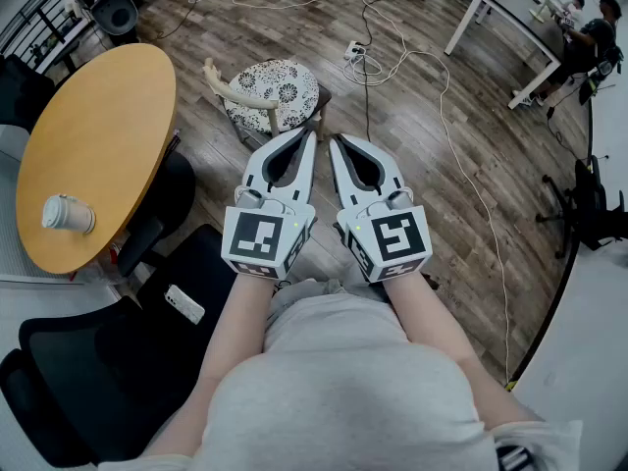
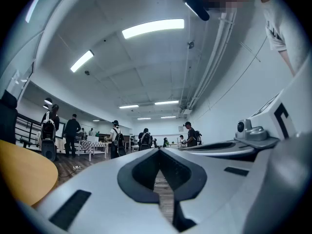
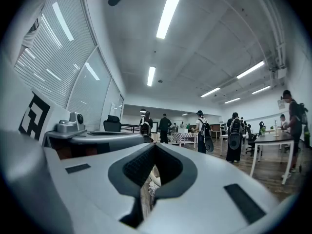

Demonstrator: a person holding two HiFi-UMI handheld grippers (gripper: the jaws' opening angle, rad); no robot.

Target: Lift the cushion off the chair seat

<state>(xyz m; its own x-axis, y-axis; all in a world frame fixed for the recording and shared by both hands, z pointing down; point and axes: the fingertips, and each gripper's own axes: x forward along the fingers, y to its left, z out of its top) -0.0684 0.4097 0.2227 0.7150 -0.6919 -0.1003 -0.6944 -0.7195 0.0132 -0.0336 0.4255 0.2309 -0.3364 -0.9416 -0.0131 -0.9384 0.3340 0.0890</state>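
Left gripper and right gripper side by side, level. Both clenched tight, nothing between the jaws. Just past the tips: patterned cushion lying on the chair seat, untouched. Round table at left, cup on it. Cables on the floor beyond.

Wood-plank floor is noted, crossed by cables. A round table and black chair are seen left. Strip lights are lit; blinds are drawn.
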